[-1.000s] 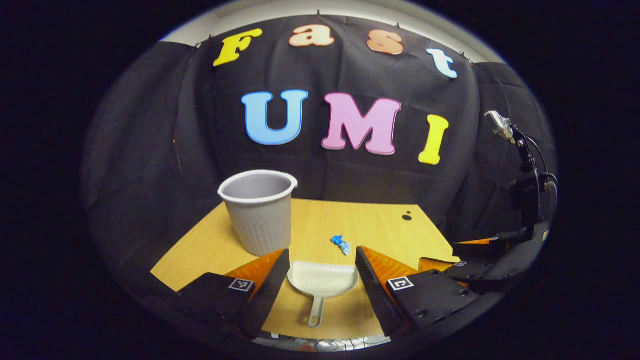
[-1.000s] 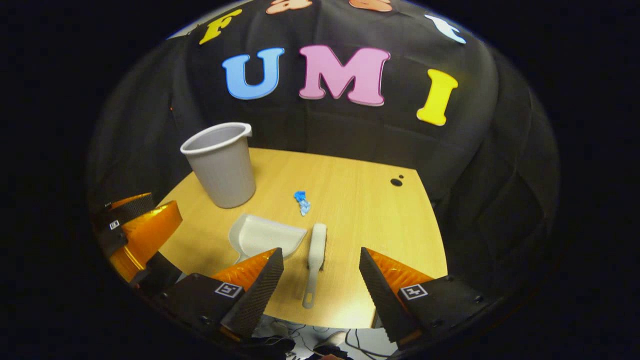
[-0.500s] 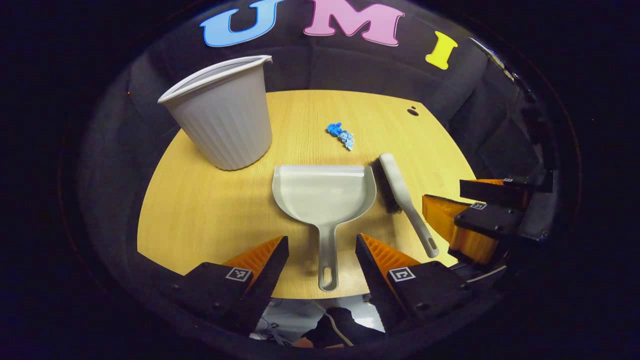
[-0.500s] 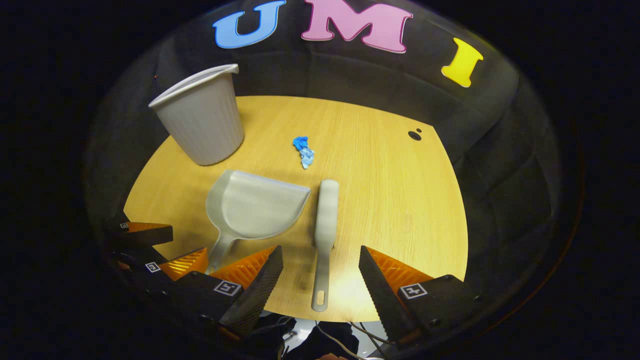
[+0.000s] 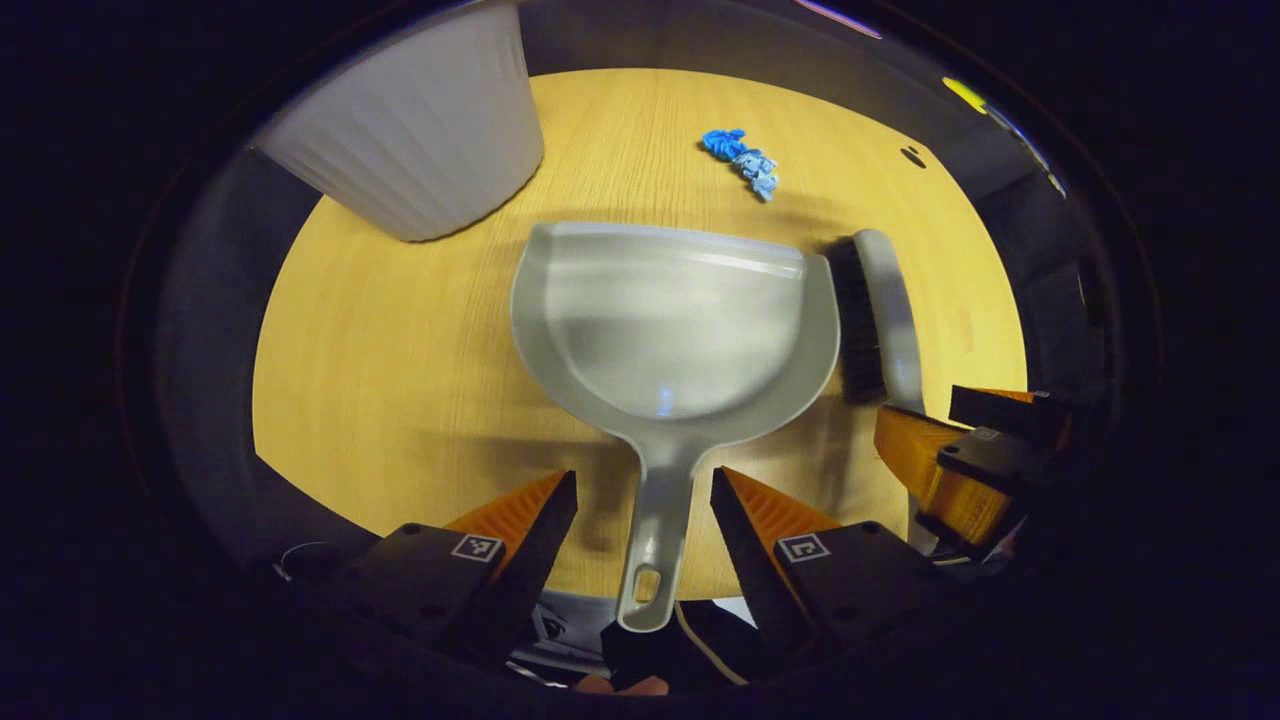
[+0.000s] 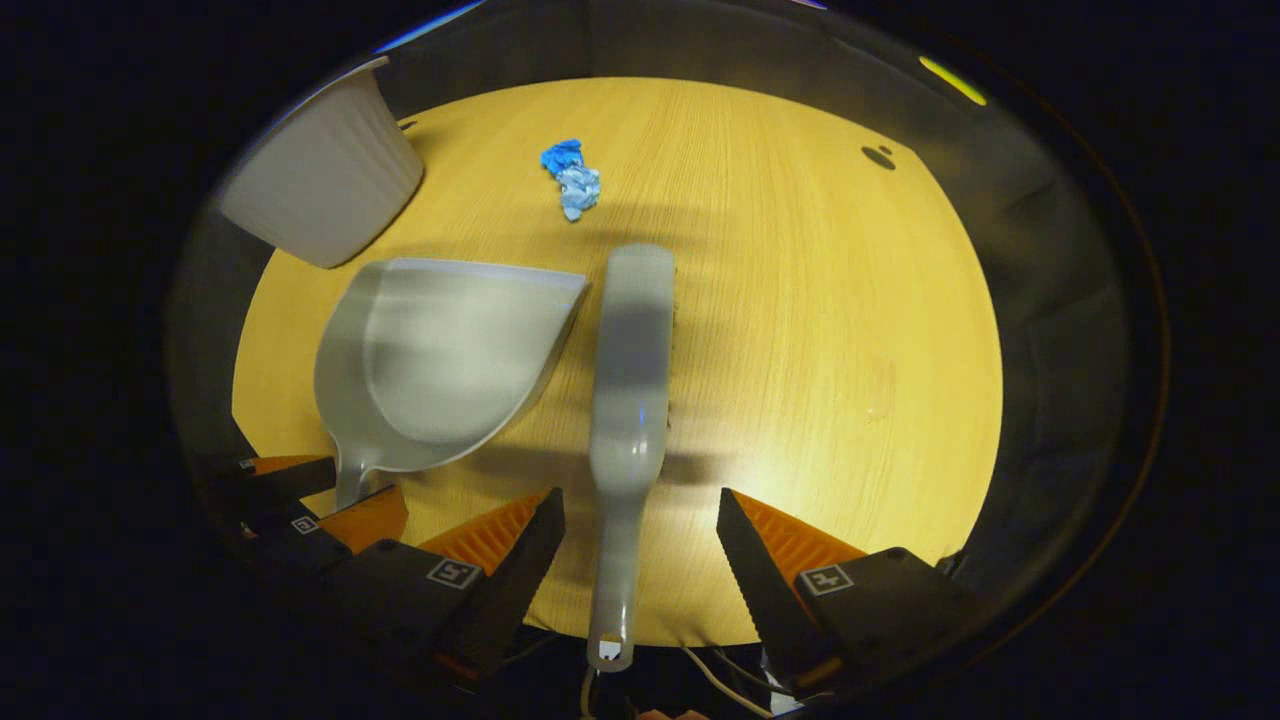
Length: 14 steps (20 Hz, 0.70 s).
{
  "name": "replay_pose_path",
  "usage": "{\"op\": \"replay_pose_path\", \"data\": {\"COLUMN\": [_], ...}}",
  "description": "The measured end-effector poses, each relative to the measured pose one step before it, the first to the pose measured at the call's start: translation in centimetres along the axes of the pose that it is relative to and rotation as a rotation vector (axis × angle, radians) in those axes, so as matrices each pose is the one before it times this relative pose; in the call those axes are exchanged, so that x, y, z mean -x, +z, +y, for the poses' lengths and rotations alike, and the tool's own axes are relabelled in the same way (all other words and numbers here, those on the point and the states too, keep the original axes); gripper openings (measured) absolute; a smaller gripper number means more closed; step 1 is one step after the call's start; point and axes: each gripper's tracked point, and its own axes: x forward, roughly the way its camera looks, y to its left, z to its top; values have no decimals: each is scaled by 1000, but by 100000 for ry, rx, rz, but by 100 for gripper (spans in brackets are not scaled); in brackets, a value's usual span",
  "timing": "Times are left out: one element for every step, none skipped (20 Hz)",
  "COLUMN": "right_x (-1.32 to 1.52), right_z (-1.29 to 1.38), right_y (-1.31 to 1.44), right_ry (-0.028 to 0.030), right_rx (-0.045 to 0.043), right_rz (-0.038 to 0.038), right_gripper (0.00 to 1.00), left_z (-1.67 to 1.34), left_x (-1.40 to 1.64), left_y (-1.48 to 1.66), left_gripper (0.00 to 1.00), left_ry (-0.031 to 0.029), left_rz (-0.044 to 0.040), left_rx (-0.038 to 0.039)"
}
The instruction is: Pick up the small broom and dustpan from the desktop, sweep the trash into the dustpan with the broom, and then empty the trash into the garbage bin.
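Note:
A grey dustpan (image 5: 675,330) lies flat on the wooden desktop (image 5: 400,330), its handle running toward me between the fingers of my left gripper (image 5: 643,490), which stands open around it without touching. The small grey broom (image 6: 628,370) lies beside the dustpan (image 6: 440,350), bristles facing it. Its handle passes between the fingers of my right gripper (image 6: 640,505), also open. Blue crumpled trash (image 5: 742,160) sits beyond the dustpan's mouth; the same trash (image 6: 570,180) lies past the broom head. The right gripper (image 5: 975,455) shows at the left gripper view's right edge, by the broom (image 5: 880,315).
A grey ribbed garbage bin (image 5: 420,140) stands at the far left of the desktop, and the bin (image 6: 320,195) is behind the dustpan. A small dark hole (image 6: 878,157) marks the desktop's far right. Cables hang below the near table edge.
Both grippers have dropped and moved forward toward the desk. The dustpan handle and the broom handle now lie between the open fingers. Nothing on the desk has shifted.

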Motion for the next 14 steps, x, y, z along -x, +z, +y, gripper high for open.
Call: {"op": "replay_pose_path", "data": {"right_x": [-647,-483,-275,-193,-219,-284,-270,-231,-167,-102,-106,-55,-152,-119], "right_z": [-233,-36,72,258,176,137,83,-32,18,-61,90,10,-41,33], "right_y": [86,82,45,134,116,66,-50,-27,-54,40,-14,110,73,67], "right_ry": [-651,-102,437,882,303,185,-538,-659,-479,-479,-222,-373,-321,162], "right_rx": [810,868,39,-173,-34,378,763,679,332,-180,-174,-207,-42,-62], "right_rz": [921,1630,1695,1162,914,954,926,717,551,414,248,181,-194,395], "right_gripper": [99,99,99,99,99,99,99,92,95,92,87,83,78,70], "left_z": [-18,-144,-26,146,113,-46,-13,-113,-151,-121,-70,-173,13,73], "left_x": [-229,-207,-293,-339,-265,-242,-102,-162,-178,-268,-86,-99,93,-69], "left_y": [-71,207,415,656,552,351,-22,159,-132,25,158,187,93,358], "left_gripper": [82,82,83,83,82,82,82,82,82,83,83,82,77,73], "left_ry": [654,104,456,845,681,4,-90,-558,-615,-642,-374,-670,-17,413], "left_rz": [2269,1733,605,566,1092,613,1533,562,1050,559,363,324,-185,-960], "left_rx": [210,-479,-1200,-1810,-1462,-1191,-366,-272,-538,-980,-576,-1010,-961,-927]}}
